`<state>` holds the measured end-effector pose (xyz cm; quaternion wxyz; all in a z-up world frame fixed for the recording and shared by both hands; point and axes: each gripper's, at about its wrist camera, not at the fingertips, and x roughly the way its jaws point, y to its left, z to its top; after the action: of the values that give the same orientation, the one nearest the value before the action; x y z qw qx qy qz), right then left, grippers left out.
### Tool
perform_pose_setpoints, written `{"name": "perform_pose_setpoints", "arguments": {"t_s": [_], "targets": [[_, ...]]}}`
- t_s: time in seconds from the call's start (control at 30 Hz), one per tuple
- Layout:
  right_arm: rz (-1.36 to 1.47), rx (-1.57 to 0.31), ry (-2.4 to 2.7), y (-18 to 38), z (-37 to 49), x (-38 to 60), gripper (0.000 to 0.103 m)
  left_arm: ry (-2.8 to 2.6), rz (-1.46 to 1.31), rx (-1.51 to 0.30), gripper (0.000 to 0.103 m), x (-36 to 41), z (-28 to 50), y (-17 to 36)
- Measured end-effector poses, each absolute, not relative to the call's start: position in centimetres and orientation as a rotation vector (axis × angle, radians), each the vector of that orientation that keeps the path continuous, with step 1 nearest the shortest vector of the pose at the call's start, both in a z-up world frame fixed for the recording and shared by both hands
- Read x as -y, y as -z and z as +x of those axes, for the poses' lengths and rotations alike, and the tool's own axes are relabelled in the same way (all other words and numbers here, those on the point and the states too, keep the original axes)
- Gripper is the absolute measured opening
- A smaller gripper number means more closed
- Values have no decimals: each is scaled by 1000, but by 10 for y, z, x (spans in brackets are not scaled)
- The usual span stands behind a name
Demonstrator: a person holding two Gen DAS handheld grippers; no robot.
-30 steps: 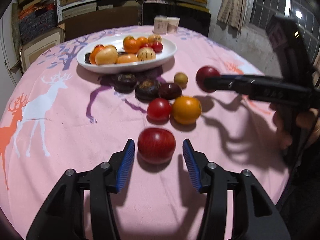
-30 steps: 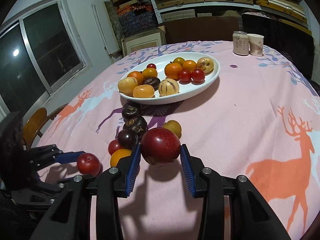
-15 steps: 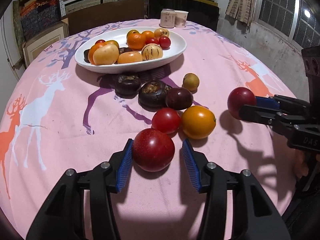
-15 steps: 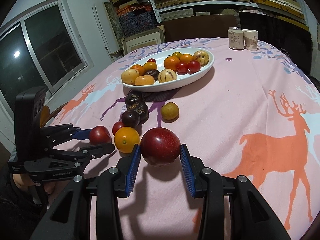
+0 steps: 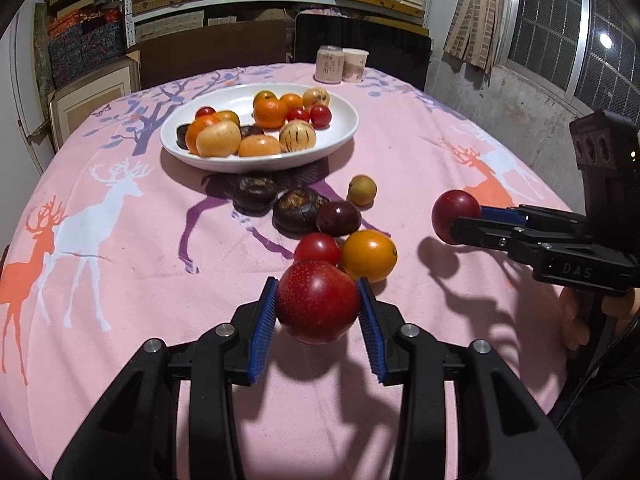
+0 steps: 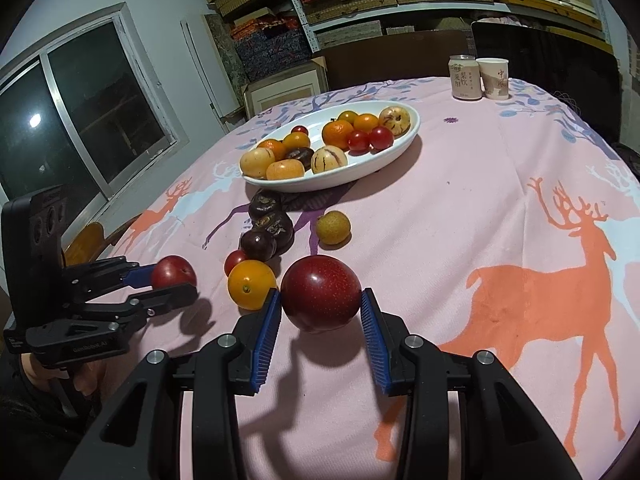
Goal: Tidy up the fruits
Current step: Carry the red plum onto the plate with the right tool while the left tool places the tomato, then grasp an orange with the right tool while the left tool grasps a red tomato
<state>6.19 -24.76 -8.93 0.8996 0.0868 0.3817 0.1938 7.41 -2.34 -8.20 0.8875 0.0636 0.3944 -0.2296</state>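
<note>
Red speckled plum [image 5: 318, 306] now pinched between the blue pads of the left tool [image 5: 318, 294], which stood open around it a second ago. Apparently lifted clear of the pink tabletop [image 5: 132, 300], so ready for the white plate [image 5: 340, 140] beyond.

From the right wrist: right tool [image 6: 320, 300] clamped as before on a darker glossy plum [image 6: 320, 296]. Held low beside the loose orange fruit [image 6: 251, 289]; right pad contact hard to confirm.

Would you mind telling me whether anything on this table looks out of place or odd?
Nothing is spilled or visibly damaged. Six loose fruits lie on the tablecloth beside the white plate, not on it. Both grippers hold red fruit in the air, above the cloth.
</note>
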Motion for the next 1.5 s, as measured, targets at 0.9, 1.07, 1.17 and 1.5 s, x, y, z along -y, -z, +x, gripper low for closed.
{"name": "perform_pose_setpoints", "arguments": {"t_s": [0.9,1.07,1.17,1.5], "targets": [[22,-727,-337,42,231,220,42,382,61,-853,39,55,292,43],[34,-717,-351,49,229,215,61,360,7,-837,69,43,288,45],[43,-715,-342,44,212,221,61,367,21,-818,69,35,265,37],[174,-763,-340,60,115,248,68,422,201,-809,90,41,132,59]]}}
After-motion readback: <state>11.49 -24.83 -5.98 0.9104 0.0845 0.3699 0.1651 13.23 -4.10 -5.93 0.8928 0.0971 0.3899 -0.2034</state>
